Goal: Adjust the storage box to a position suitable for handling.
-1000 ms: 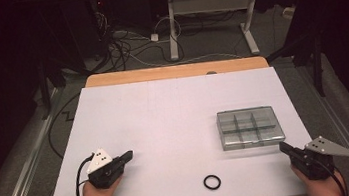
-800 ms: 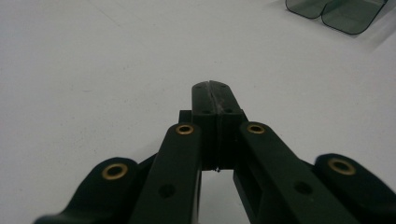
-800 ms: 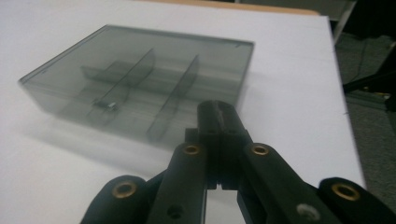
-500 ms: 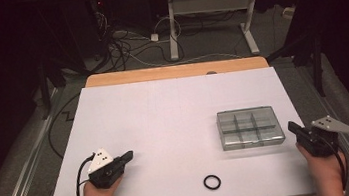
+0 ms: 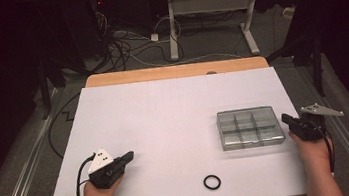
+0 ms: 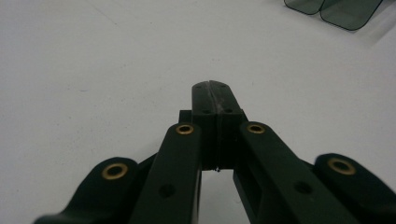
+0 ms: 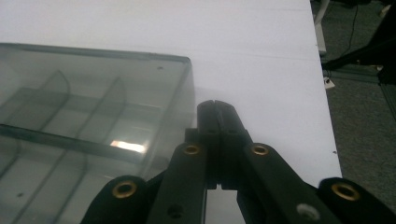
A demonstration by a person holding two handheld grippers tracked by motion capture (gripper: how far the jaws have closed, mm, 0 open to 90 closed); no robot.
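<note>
- Reaching in from the table's right edge, the right gripper (image 5: 289, 120) stands just beside the short right-hand wall of the clear compartment box (image 5: 249, 127); its jaws are pressed flat together with nothing between them.
- In the right gripper view that gripper (image 7: 216, 105) has the box (image 7: 88, 135) hard to its left, the near corner just beside the closed tips; whether they touch cannot be told.
- The box's long axis runs across the table, so it points straight at this gripper, which faces one of its short ends.
- The left gripper (image 5: 128, 157) rests well apart on the white table (image 5: 164, 114), jaws likewise closed and empty, aimed toward the box, whose corner shows far ahead in its own view (image 6: 334, 8).
- A black ring (image 5: 212, 182) lies on the table between the two hands, nearer the front edge, behind and to the left of the right gripper.
- Judged from this, the right hand is far nearer the box, and any nudge or grasp of it falls to that hand, with jaws needing to part first for a grasp.
</note>
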